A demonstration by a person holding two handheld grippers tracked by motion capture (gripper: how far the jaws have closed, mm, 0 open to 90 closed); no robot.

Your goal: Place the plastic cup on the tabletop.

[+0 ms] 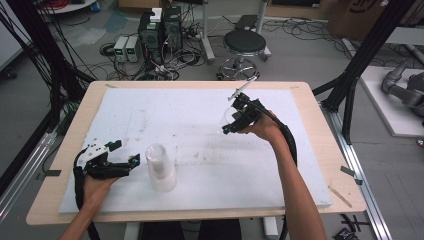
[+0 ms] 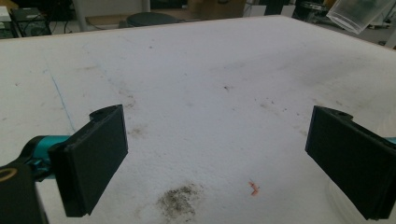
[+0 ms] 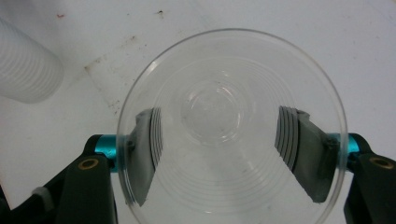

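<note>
The room is messy, with cables, computer boxes and a round black stool (image 1: 244, 43) on the grey floor behind the desk (image 1: 320, 130). A big white sheet (image 1: 200, 120) with dirty marks covers most of the desk.

The right gripper (image 1: 235, 121) is up in the air at about two o'clock on the sheet. Its jaws hold a clear plastic cup (image 3: 231, 126), pressing on its two sides. In the right gripper view I look straight into the open mouth of the cup, and the grey pads show through its thin wall.

A stack of clear cups (image 1: 160, 167) lies near the front of the sheet, at about seven o'clock. The left gripper (image 1: 127, 165) rests just beside it, at about eight o'clock. Its jaws are wide apart with nothing between them.

I think the cup is very light, so it is easy to lift. It looks thin and bendy, so a hard squeeze could squash it or crack it. It is smooth too, so it could slip out if the squeeze is too soft. The best place to hold it seems to be on the ribbed sides, partway up, where the wall is a bit stiffer. A gentle, even squeeze should do.
</note>
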